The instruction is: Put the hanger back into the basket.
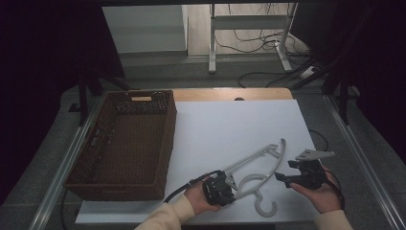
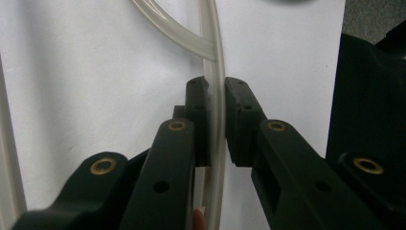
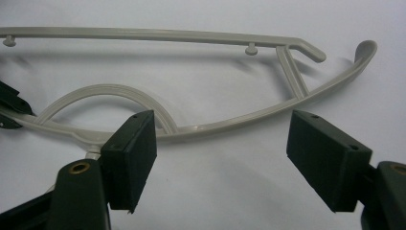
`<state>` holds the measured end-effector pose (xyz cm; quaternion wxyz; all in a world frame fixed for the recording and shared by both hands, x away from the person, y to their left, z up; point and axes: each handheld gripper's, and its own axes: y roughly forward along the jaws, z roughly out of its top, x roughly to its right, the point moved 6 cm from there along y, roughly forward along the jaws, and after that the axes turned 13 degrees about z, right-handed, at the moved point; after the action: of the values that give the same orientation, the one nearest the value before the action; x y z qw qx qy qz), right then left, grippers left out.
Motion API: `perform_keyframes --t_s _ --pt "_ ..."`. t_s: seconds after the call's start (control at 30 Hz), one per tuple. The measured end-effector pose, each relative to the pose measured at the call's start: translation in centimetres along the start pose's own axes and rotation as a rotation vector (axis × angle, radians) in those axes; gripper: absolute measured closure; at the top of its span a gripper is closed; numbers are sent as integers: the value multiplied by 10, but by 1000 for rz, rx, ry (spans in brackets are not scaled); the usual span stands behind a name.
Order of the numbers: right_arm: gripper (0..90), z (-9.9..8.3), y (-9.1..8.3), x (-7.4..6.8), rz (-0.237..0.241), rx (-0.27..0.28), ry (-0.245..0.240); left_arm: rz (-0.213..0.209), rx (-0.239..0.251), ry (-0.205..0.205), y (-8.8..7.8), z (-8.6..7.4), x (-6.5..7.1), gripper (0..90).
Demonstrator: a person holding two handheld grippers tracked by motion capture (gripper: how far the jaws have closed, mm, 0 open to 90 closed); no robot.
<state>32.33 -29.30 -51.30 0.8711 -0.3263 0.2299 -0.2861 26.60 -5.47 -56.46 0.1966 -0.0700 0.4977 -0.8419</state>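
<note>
One pale grey plastic clothes hanger (image 1: pixel 256 165) lies on the white tabletop (image 1: pixel 230 124); left gripper (image 1: pixel 221 188) fingers clench its bar; right gripper (image 1: pixel 302 173) fingers spread, empty; one brown wicker basket (image 1: pixel 125 143) alongside.

I see a table (image 1: pixel 230 94) with a wooden edge at its far side, covered by a white sheet (image 1: pixel 225 129). On the sheet's left side sits a brown wicker basket (image 1: pixel 125 143). Near the front, right of the basket, a pale plastic hanger (image 1: pixel 261 167) lies flat.
</note>
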Motion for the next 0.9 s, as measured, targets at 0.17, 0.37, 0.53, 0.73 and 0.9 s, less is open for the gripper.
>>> perform_keyframes --t_s 0.17,0.37,0.53,0.73,0.9 --pt "256 0 -3 3 -5 12 6 9 2 2 0 0 0 812" --pt "264 1 -13 12 -39 76 43 -10 34 -20 -5 2 -3 814" --pt "268 2 -23 21 -90 141 92 5 101 -61 -23 5 -14 814" --pt "268 1 -26 26 -103 162 121 11 128 -81 -32 5 -20 814" --pt "268 1 -26 26 -104 164 122 4 154 -109 -37 6 -23 814"
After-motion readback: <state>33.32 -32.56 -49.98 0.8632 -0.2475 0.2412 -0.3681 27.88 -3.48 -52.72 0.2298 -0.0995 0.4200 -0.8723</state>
